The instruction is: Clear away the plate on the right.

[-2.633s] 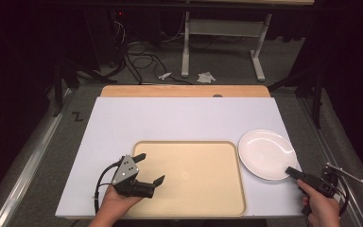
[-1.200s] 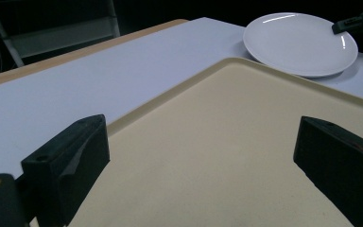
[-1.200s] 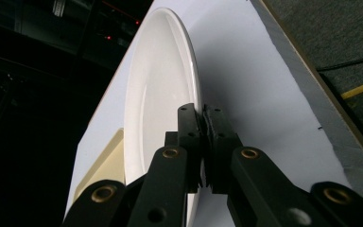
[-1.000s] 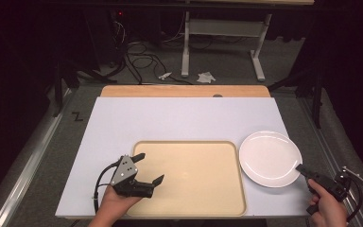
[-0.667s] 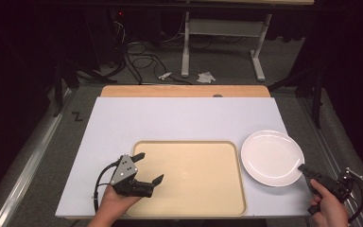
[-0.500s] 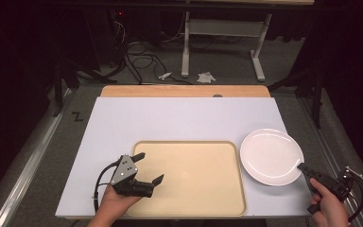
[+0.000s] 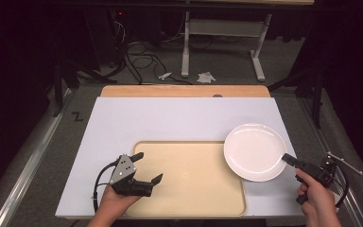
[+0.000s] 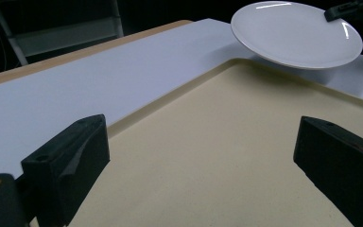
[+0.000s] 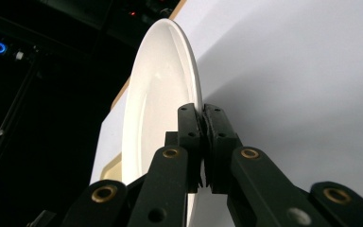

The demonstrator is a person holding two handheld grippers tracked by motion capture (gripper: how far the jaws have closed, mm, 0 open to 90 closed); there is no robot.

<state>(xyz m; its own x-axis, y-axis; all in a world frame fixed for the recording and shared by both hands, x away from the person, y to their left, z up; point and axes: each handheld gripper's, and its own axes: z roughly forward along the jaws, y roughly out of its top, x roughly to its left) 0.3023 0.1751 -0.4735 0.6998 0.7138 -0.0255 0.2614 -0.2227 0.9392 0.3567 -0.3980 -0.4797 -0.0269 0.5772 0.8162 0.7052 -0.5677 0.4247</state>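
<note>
A white plate hangs above the table, its left part over the right edge of the beige tray. My right gripper is shut on the plate's near right rim; in the right gripper view the plate stands edge-on between the closed jaws of that gripper. My left gripper rests over the tray's left side, open with nothing between its jaws. The left gripper view looks across the tray toward the raised plate, with the left gripper wide apart.
The tray lies at the near middle of a white tabletop with a wooden strip along its far edge. Beyond it, on the floor, are cables and a desk frame.
The right hand has carried the plate up and to the left, from the table's right edge to partly over the tray. The left gripper has kept still.
</note>
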